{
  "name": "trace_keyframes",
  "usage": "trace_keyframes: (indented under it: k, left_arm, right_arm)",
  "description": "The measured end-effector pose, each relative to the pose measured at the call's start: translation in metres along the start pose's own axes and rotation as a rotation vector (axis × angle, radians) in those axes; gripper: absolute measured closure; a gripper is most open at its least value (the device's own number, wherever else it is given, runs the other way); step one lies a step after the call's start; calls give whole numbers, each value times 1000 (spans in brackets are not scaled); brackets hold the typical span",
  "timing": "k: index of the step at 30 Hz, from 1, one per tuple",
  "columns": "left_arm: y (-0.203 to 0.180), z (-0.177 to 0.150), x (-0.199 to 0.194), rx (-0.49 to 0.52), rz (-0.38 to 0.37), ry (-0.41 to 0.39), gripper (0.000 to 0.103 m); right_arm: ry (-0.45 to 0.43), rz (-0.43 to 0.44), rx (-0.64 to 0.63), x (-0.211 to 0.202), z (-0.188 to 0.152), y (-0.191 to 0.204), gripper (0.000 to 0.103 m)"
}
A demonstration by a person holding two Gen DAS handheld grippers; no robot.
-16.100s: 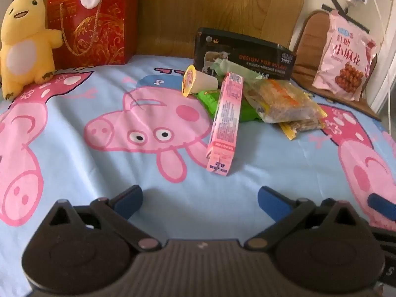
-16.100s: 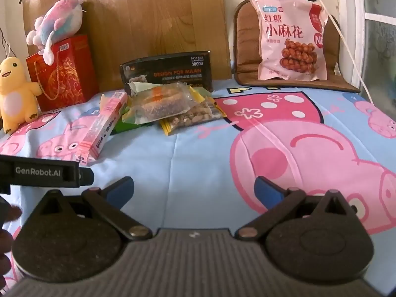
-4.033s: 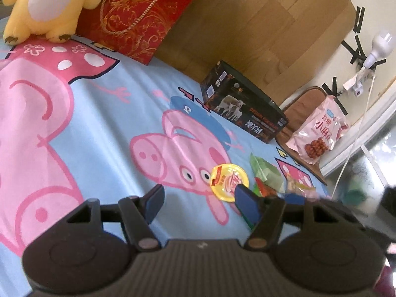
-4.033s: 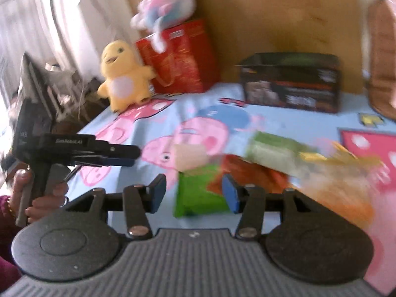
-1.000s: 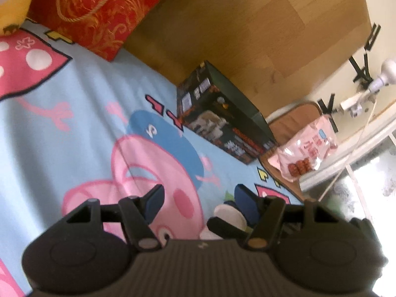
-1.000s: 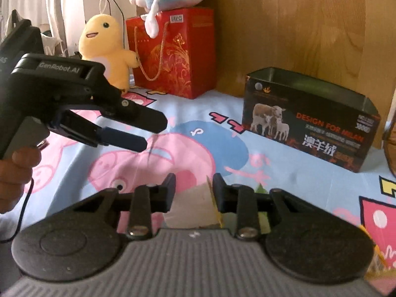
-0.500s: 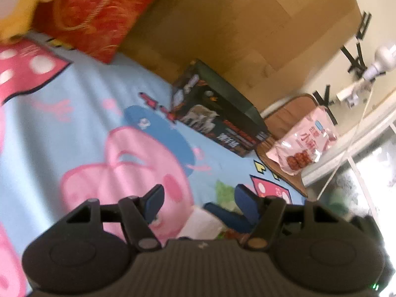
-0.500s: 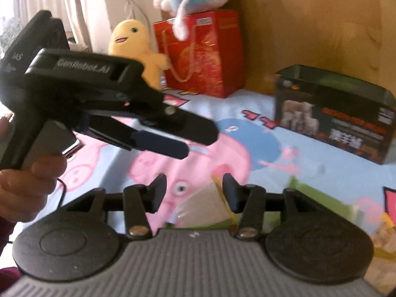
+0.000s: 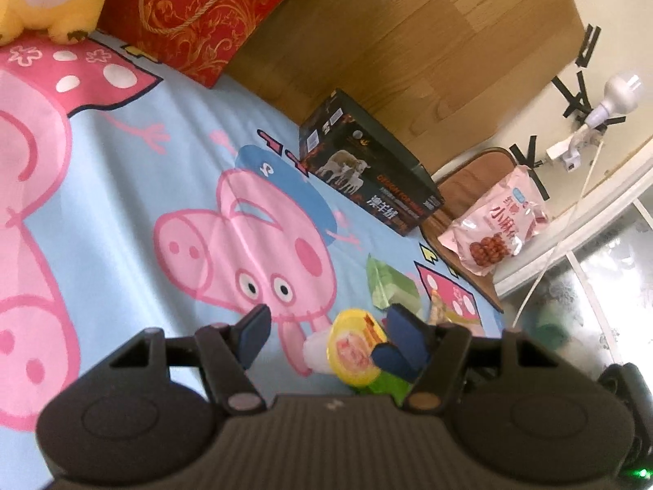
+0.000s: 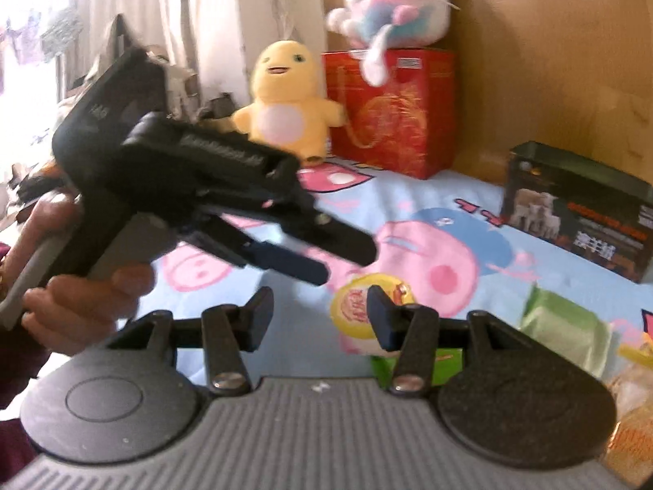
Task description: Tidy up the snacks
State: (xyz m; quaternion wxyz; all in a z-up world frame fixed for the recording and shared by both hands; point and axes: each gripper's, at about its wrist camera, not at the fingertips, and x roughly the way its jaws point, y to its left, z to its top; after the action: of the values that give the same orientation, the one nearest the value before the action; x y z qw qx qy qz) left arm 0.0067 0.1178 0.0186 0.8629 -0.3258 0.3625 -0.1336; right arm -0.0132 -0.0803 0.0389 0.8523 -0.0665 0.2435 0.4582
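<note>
A jelly cup with a yellow lid lies on its side on the Peppa Pig sheet; in the right wrist view it sits just past my right fingers. My left gripper is open and empty above it. My right gripper is open and empty, beside the cup. A green packet lies further right, also in the right wrist view. The open black box stands by the headboard. The left gripper's body fills the left of the right wrist view.
A red gift bag and a yellow plush toy stand at the back left. A pink snack bag leans on a brown cushion at the right. A wooden headboard backs the bed. More packets lie at the right edge.
My right gripper opened and let go of the jelly cup, which now lies on the sheet. My left gripper swung back over the cup.
</note>
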Motion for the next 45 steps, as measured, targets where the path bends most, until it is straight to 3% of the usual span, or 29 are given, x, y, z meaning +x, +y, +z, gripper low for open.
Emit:
trace_keyframes:
  k: [4, 8, 12, 14, 16, 17, 18, 23, 27, 32, 37, 40, 43, 45]
  left_arm:
    - [-4, -6, -2, 8, -1, 8, 39]
    - [-11, -2, 5, 35, 11, 2, 40]
    - [-11, 6, 14, 40, 29, 9, 40]
    - [-12, 7, 21, 48, 43, 32, 45]
    - [-11, 6, 32, 35, 27, 86, 74]
    - [-10, 7, 36, 24, 20, 99, 71]
    - [-14, 11, 36, 38, 26, 90, 71]
    - [-53, 65, 52, 111, -28, 75, 73]
    - [-116, 118, 94, 252, -72, 40, 71]
    - [-155, 157, 169, 285, -85, 50, 70]
    - [-146, 161, 223, 241, -64, 107, 60]
    - [-140, 151, 208, 271, -79, 107, 49]
    - [-121, 137, 173, 276, -83, 124, 48]
    - [-107, 124, 157, 247, -89, 164, 48]
  right_arm:
    - [-20, -17, 17, -14, -1, 1, 46]
    - [-40, -114, -32, -21, -3, 1, 35]
    - [28, -152, -10, -7, -2, -12, 35]
    - [64, -121, 28, 3, 0, -22, 36]
    - [99, -86, 68, 15, 2, -32, 37]
    - [116, -63, 92, 25, 4, -38, 49]
    - [135, -45, 107, 32, 4, -41, 67]
    - [77, -55, 87, 25, 36, -66, 67]
    - [-3, -162, 101, 5, 79, -115, 66]
    - [-12, -282, 147, 3, 115, -196, 66]
    - [73, -353, 186, 36, 109, -252, 65]
    - [96, -392, 204, 36, 95, -264, 64]
    - [53, -323, 261, 5, 83, -267, 64]
    - [53, -226, 314, -18, 70, -260, 62]
